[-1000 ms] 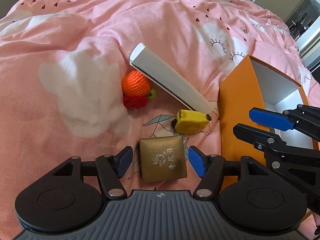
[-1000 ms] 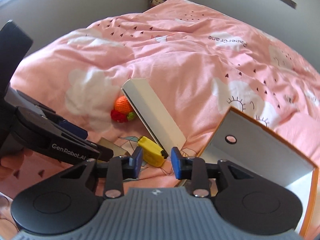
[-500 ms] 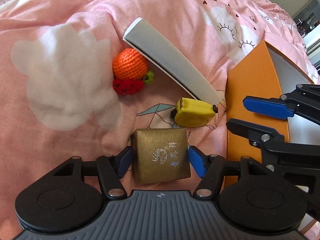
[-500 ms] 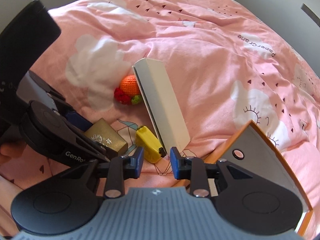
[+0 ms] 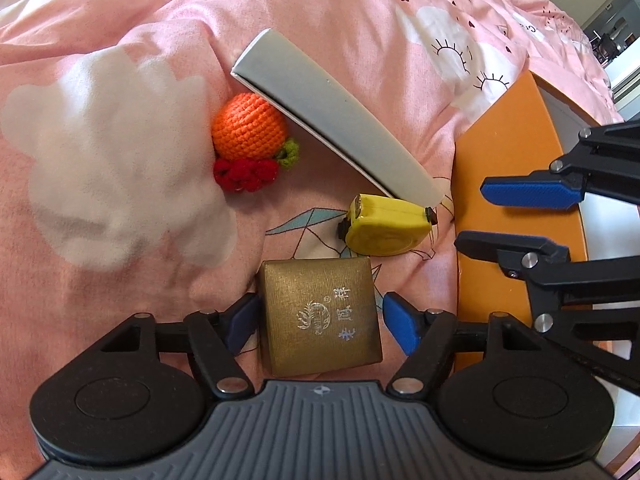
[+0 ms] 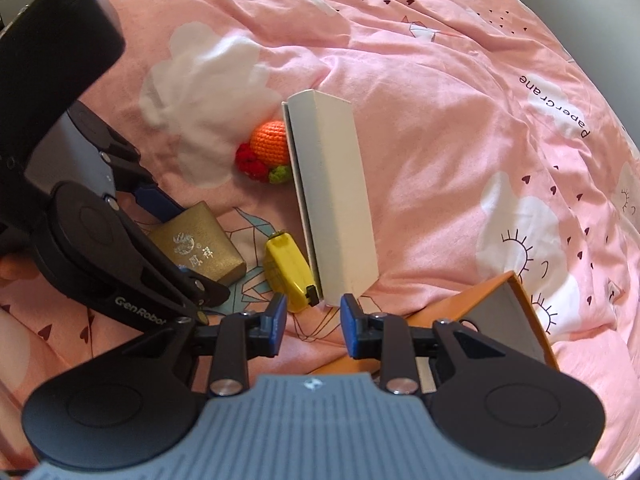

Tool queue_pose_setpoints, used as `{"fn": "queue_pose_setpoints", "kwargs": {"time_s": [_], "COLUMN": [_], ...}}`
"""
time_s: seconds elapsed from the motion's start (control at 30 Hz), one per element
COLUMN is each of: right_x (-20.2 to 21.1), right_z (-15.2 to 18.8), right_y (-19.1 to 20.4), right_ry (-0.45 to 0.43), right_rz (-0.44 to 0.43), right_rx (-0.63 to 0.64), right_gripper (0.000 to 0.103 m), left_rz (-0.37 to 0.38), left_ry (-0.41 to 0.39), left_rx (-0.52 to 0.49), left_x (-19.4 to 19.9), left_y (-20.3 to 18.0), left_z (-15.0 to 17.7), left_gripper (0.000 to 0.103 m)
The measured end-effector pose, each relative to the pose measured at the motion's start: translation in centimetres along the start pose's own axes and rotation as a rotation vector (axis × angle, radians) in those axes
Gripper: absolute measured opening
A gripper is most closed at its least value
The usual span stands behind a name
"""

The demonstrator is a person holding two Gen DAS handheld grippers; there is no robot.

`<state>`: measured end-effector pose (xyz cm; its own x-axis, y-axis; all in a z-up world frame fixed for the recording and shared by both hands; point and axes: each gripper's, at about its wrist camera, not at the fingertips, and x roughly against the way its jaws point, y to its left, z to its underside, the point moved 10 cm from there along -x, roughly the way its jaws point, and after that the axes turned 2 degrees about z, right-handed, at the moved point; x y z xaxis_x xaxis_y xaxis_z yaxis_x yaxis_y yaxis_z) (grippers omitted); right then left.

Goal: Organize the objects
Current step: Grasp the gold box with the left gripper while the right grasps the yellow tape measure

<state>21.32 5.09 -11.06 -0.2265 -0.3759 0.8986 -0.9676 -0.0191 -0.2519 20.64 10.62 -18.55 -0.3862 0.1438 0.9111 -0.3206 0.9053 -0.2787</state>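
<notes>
Straddling the gold box (image 5: 320,314) with wide jaws, the left gripper (image 5: 320,322) sits low over the pink bed (image 5: 120,240).
Its jaws have just been opening further; the box lies between them, the left pad at or near its side, the right pad clear of it. A second ago the box lay ahead of the fingertips; now it sits between them. The right gripper (image 6: 312,324) hangs with jaws narrowly parted, holding nothing, unchanged in width. Just ahead of it lie the yellow tape measure (image 6: 291,276) and the end of the white long box (image 6: 332,208); the orange box (image 6: 496,312) is at its right. Beyond the gold box, a crocheted orange toy (image 5: 248,140) rests against the white box.
</notes>
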Motion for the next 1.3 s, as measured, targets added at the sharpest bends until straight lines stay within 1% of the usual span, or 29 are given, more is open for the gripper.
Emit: {"fn": "queue_pose_setpoints", "kwargs": {"time_s": [0.03,0.07,0.13,0.2,0.33,0.43,0.53,0.63,0.77,0.9,0.93,1.0,1.13,1.3], "right_x": [0.0,0.1,-0.1,-0.5,-2.0,-3.2,-4.3,-5.0,-5.6,-6.1,-6.2,-6.4,-5.3,-1.8], "right_z": [-0.1,-0.3,-0.6,-0.9,-1.3,-1.5,-1.5,-1.6,-1.6,-1.4,-1.3,-1.1,-1.1,-1.5], "right_y": [0.1,0.2,0.5,0.8,1.1,1.1,1.2,1.2,1.5,1.6,1.6,1.6,1.4,1.2], "right_ry": [-0.002,-0.006,-0.002,0.013,0.061,0.094,0.127,0.144,0.158,0.17,0.172,0.18,0.156,0.078], "right_rz": [-0.01,-0.019,-0.043,-0.057,-0.067,-0.079,-0.084,-0.087,-0.097,-0.098,-0.097,-0.089,-0.08,-0.083], "right_rx": [0.007,0.011,0.024,0.039,0.058,0.071,0.087,0.096,0.093,0.062,0.051,0.031,-0.027,-0.107], "right_gripper": [0.031,0.031,0.031,0.031,0.031,0.031,0.031,0.031,0.031,0.031,0.03,0.026,0.024,0.022], "left_rz": [-0.004,-0.011,0.006,0.013,0.03,0.05,0.062,0.057,0.065,0.082,0.09,0.097,0.114,0.143], "left_ry": [-0.001,0.001,0.009,0.013,0.028,0.035,0.035,0.031,0.031,0.035,0.035,0.027,0.011,-0.045], "left_rx": [0.0,0.001,0.005,0.006,0.002,0.02,0.014,0.004,0.018,0.033,0.034,0.036,0.017,-0.017], "left_x": [-0.1,0.0,0.2,0.5,0.8,0.8,0.9,1.1,1.3,1.5,1.6,1.7,2.1,3.9], "left_y": [0.0,0.1,0.3,0.4,0.8,1.2,1.4,1.5,1.7,2.0,2.0,1.9,1.8,1.3], "left_z": [0.0,0.0,0.1,0.1,0.2,0.2,0.5,0.7,0.9,0.9,0.9,0.9,1.0,0.6], "left_gripper": [0.081,0.077,0.072,0.071,0.07,0.072,0.072,0.073,0.072,0.07,0.068,0.067,0.067,0.067]}}
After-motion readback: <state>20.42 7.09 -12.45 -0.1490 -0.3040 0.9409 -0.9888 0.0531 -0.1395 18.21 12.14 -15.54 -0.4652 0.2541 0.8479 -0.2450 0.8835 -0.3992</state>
